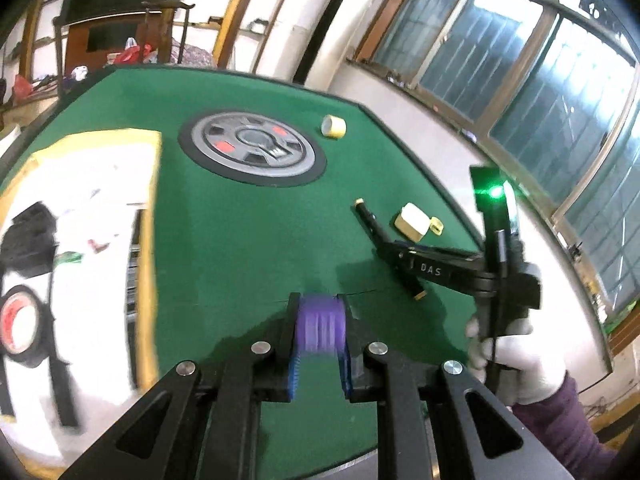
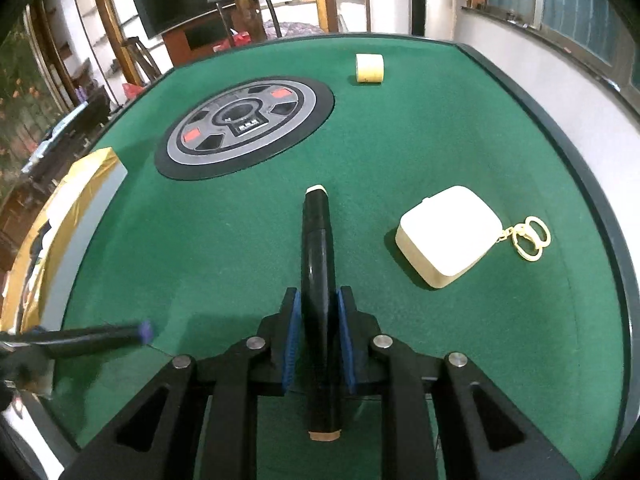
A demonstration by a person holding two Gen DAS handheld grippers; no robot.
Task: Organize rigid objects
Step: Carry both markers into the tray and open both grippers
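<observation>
While both grippers carry something, the sorting looks to be in its carrying step. The left gripper (image 1: 320, 332) has its fingers (image 1: 289, 344) closed on a purple spool (image 1: 320, 330), held above the near edge of the counter (image 1: 224, 232). The right gripper (image 2: 318, 336) has its fingers (image 2: 291, 340) clamped around a black stick (image 2: 318, 280) with pale end caps, gripped about midway so that it points away over the green felt. In the left view a gloved hand (image 1: 516, 364) holds that right gripper at the right side.

A box (image 1: 92, 240) with a yellow rim sits at the left edge of the counter; a black tape roll (image 1: 20, 326) with a red core lies inside it. I judge that box to be the place where things go, though the pictures do not prove it. Still out on the felt are a white case (image 2: 448, 236) with a yellow key ring (image 2: 530, 238) at the right, and a pale tape roll (image 2: 370, 68) at the far side, past the round centre panel (image 2: 244, 126).

Next, each held thing needs carrying left over the box and letting go low, inside the rim. The stick is long, so it should be turned to lie along the box.
</observation>
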